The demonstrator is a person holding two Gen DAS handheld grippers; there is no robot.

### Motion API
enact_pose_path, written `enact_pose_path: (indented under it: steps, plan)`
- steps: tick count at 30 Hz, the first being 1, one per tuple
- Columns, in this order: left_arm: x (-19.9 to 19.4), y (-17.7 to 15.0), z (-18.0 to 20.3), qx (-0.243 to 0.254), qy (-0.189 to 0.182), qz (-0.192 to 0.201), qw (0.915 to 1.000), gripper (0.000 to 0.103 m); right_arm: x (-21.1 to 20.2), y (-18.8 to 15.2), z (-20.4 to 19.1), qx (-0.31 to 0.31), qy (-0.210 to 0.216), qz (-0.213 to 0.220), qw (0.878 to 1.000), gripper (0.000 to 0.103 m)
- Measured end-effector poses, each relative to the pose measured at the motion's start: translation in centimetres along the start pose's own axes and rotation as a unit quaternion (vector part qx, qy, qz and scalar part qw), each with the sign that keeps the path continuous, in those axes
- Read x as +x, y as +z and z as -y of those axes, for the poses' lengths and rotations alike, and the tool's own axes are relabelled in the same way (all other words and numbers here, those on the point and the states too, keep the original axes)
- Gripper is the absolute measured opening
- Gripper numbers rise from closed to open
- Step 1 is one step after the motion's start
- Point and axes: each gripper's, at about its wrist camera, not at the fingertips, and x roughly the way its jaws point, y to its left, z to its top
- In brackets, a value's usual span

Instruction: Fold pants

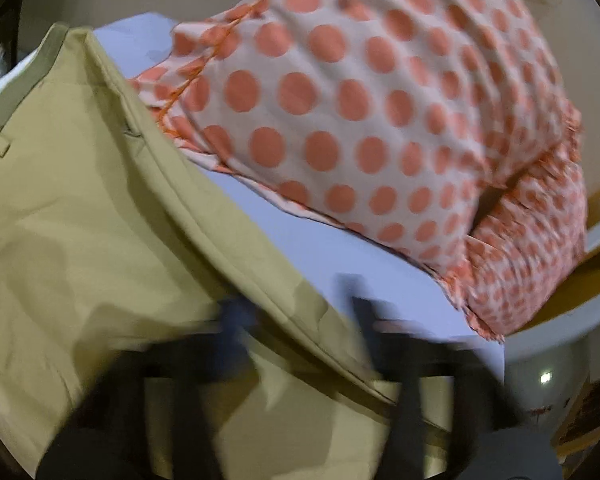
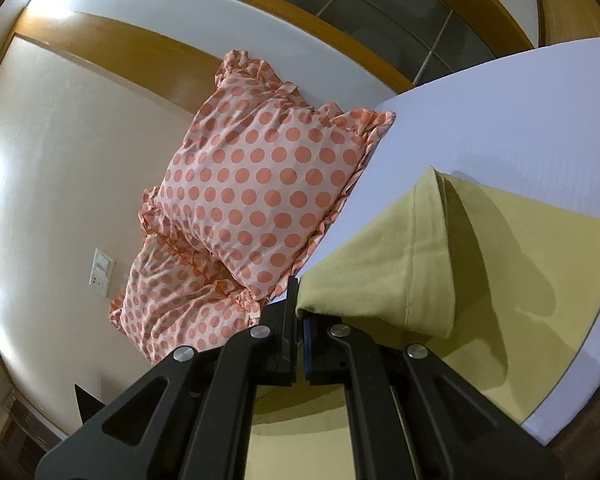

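Observation:
Khaki pants (image 1: 80,220) lie on a white bed (image 1: 320,248), waistband and a belt loop at the upper left. My left gripper (image 1: 300,320) is blurred by motion; its fingers stand apart over the pants' seamed edge, holding nothing. My right gripper (image 2: 300,320) is shut on a folded hem of the pants (image 2: 380,264) and lifts it above the rest of the cloth (image 2: 520,280) lying on the bed (image 2: 520,112).
Two pillows with orange dots (image 1: 360,100) lie stacked at the head of the bed, close to the pants; they also show in the right wrist view (image 2: 260,192). A wooden headboard (image 2: 120,52) and wall with a socket (image 2: 102,272) stand behind.

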Motion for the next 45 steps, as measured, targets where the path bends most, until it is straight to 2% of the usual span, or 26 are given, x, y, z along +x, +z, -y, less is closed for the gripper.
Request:
enact_pose_path:
  steps: [2,6,9,12,16,22,24,26,27,30,32,33,35,36,40,41,45]
  plan:
    - [-1.0,-0.8,-0.6,-0.009,-0.008,0.011,0.9999,0.007,0.0,0.2,-0.1,0.002,0.001,0.002,1.0,0.002]
    - [-7.2,-5.4,0.1,0.051,-0.008,0.071,0.9962,0.006,-2.2,1.0,-0.9,-0.016,-0.005,0.027,1.0,0.002]
    - [-13.6,-12.5,-1.2,0.08,-0.016,0.113,0.9902,0.008,-3.9,1.2,-0.4,-0.025,-0.039,0.031,0.998,0.002]
    - [-16.0,-18.3,-3.6,0.068,-0.002,0.111,0.9915,0.009,-4.4,0.5,0.8,-0.027,-0.08,0.017,0.996,0.002]
    - [-16.0,-22.7,-6.3,0.034,0.007,0.091,0.9952,0.009,-4.3,-0.6,2.9,-0.01,-0.12,-0.006,0.993,0.002]
    - [-15.7,-24.4,-7.8,0.031,0.0,0.09,0.9955,0.01,-4.9,-1.2,3.6,-0.029,-0.163,-0.015,0.986,0.002]
    - [-15.8,-24.8,-7.9,0.038,-0.004,0.093,0.995,0.014,-5.8,-1.2,3.5,-0.034,-0.191,-0.005,0.981,0.011]
    - [-16.1,-25.3,-7.9,0.045,-0.015,0.096,0.9943,0.021,-6.8,-0.9,3.6,-0.032,-0.203,0.014,0.979,0.062]
    - [-16.3,-25.6,-7.9,0.05,-0.022,0.098,0.9937,0.026,-7.5,-0.8,3.8,-0.032,-0.198,0.029,0.979,0.063]
    - [-17.2,-26.4,-8.1,0.059,-0.038,0.108,0.9916,0.041,-7.5,-0.8,4.4,-0.028,-0.206,0.033,0.978,0.063]
    - [-17.8,-26.8,-8.2,0.063,-0.043,0.114,0.9906,0.045,-7.8,-1.1,4.4,-0.025,-0.215,0.049,0.975,0.056]
    - [-18.1,-27.1,-8.2,0.065,-0.045,0.117,0.99,0.048,-8.2,-1.2,4.2,-0.027,-0.213,0.069,0.974,0.056]
    - [-18.7,-27.4,-8.5,0.066,-0.045,0.125,0.9889,0.052,-8.9,-1.1,3.6,-0.045,-0.201,0.103,0.973,0.056]
    - [-19.0,-27.6,-8.7,0.064,-0.047,0.129,0.9885,0.053,-8.9,-0.9,3.3,-0.055,-0.205,0.106,0.971,0.056]
    - [-19.4,-27.8,-9.1,0.054,-0.052,0.134,0.9882,0.054,-9.9,-0.5,3.3,-0.084,-0.252,0.142,0.954,0.057]
    - [-19.4,-27.8,-9.2,0.052,-0.053,0.135,0.9882,0.054,-9.8,-0.5,3.5,-0.091,-0.259,0.138,0.951,0.057]
    - [-19.0,-27.8,-9.0,0.06,-0.053,0.129,0.9884,0.056,-8.0,-0.7,5.4,-0.065,-0.259,0.088,0.96,0.057]
